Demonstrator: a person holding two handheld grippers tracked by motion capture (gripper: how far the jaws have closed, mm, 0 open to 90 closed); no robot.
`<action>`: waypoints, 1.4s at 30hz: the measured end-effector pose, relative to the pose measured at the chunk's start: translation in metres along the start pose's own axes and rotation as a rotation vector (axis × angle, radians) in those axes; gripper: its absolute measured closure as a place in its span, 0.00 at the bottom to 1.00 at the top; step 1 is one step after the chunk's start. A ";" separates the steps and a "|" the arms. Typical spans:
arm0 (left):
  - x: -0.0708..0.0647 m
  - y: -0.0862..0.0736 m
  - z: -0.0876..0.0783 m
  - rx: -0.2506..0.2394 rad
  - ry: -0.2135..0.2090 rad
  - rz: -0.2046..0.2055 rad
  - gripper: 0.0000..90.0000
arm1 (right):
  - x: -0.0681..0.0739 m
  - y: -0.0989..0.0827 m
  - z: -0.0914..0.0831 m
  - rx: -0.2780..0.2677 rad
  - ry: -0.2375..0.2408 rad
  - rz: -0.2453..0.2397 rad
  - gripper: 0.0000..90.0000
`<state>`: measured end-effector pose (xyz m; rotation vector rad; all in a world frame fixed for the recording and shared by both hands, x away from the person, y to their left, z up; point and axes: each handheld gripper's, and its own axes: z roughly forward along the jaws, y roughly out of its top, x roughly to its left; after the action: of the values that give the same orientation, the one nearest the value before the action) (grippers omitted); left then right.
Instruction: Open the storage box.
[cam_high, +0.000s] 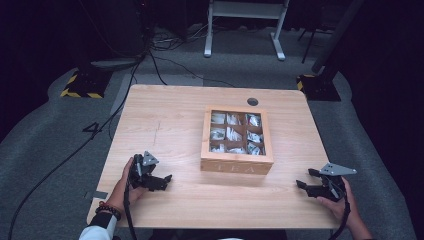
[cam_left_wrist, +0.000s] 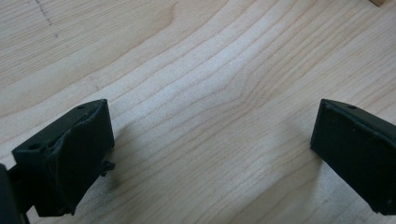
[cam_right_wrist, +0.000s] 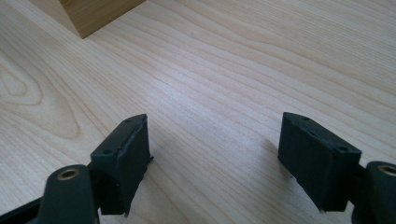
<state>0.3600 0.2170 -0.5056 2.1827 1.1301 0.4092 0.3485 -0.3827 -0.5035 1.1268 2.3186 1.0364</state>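
Observation:
A wooden tea box (cam_high: 237, 140) with a clear lid and a grid of compartments holding white sachets sits on the light wooden table (cam_high: 170, 125), a little right of centre. My left gripper (cam_high: 161, 181) rests near the table's front left, held by a hand, open with nothing between its jaws; bare wood lies under my left gripper (cam_left_wrist: 212, 144). My right gripper (cam_high: 303, 180) rests near the front right edge, also open and empty. Bare table grain shows between the jaws of my right gripper (cam_right_wrist: 215, 149), with a corner of the tea box (cam_right_wrist: 93, 14) at top left.
A round cable hole (cam_high: 252, 101) pierces the table behind the box. Grey carpet surrounds the table, with black cables (cam_high: 75, 150) on the left, a yellow-black striped base (cam_high: 80, 85) and a white frame's legs (cam_high: 245, 30) at the back.

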 end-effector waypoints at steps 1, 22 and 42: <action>0.000 0.000 0.000 0.000 -0.003 0.002 0.00 | 0.000 0.000 0.000 0.000 0.000 0.000 0.28; 0.003 0.000 0.000 0.000 -0.027 0.028 0.01 | 0.000 0.016 -0.002 0.017 0.051 -0.026 0.27; 0.003 -0.001 -0.001 0.002 -0.031 0.031 0.01 | 0.039 0.095 0.009 -0.051 0.176 -0.168 0.35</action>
<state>0.3609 0.2203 -0.5055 2.2035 1.0814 0.3864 0.3797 -0.3090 -0.4384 0.8344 2.4574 1.1650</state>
